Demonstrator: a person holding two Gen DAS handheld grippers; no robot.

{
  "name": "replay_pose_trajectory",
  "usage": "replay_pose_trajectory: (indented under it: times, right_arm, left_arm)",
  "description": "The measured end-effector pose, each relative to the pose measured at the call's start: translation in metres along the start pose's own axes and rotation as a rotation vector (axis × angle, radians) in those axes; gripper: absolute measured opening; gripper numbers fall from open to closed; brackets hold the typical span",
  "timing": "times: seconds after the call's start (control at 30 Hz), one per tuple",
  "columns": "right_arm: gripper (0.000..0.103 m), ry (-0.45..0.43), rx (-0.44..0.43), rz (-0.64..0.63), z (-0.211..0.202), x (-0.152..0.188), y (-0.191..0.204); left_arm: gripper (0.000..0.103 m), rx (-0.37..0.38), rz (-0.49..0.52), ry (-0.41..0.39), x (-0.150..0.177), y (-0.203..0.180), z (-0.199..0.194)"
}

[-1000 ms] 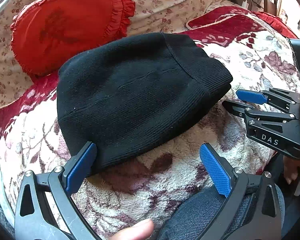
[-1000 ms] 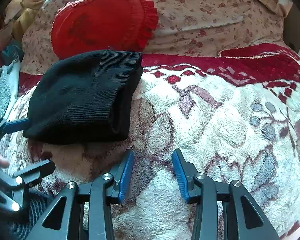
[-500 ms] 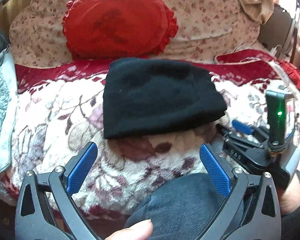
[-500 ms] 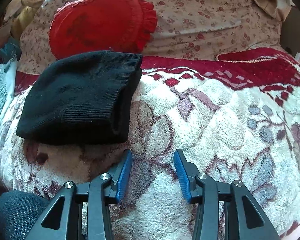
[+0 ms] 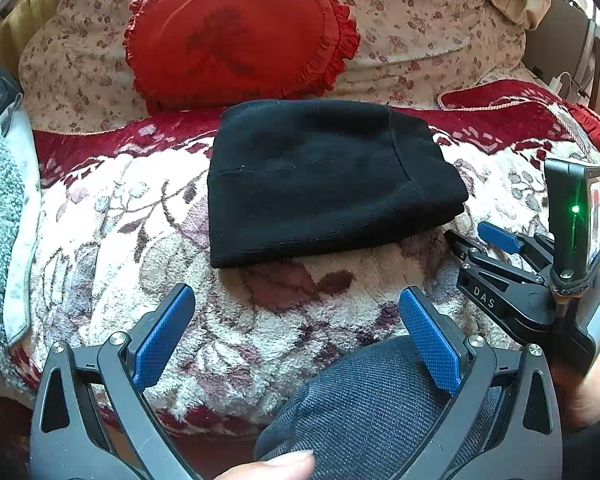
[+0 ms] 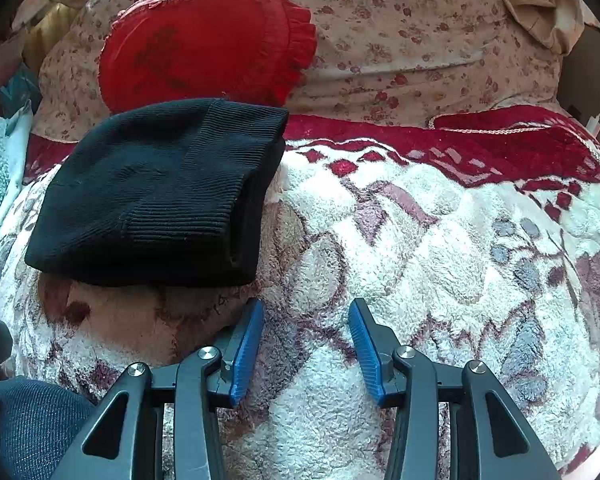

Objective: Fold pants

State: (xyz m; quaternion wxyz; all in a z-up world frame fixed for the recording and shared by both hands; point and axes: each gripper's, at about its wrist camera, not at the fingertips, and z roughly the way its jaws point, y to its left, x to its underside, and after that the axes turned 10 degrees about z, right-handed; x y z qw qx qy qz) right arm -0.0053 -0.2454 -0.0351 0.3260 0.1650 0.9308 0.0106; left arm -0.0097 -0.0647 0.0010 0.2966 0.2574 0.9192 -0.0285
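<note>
Black knit pants lie folded into a compact rectangle on the fluffy floral blanket, just below a red pillow. My left gripper hovers open near the bed's front edge, short of the bundle, with nothing between its blue pads. In the right wrist view the folded pants sit to the upper left, ribbed cuff on top. My right gripper stands open over bare blanket to the right of the bundle, touching nothing. That same right gripper shows at the right edge of the left wrist view.
A red frilled pillow leans on a floral cushion behind the pants. A grey towel lies at the left edge. A person's denim-clad knee and a thumb sit below my left gripper.
My left gripper has drawn back and up from the bundle's near edge and rolled level; the pants now look smaller and farther. The right gripper has stayed put.
</note>
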Motion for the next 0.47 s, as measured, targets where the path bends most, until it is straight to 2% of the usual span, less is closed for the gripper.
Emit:
replay_pose_trajectory:
  times: [0.47]
  right_arm:
    - [0.043, -0.003, 0.004, -0.004, 0.0012, -0.001, -0.0006]
  left_arm:
    - [0.102, 0.05, -0.009, 0.004, -0.0002, 0.0029, 0.0032]
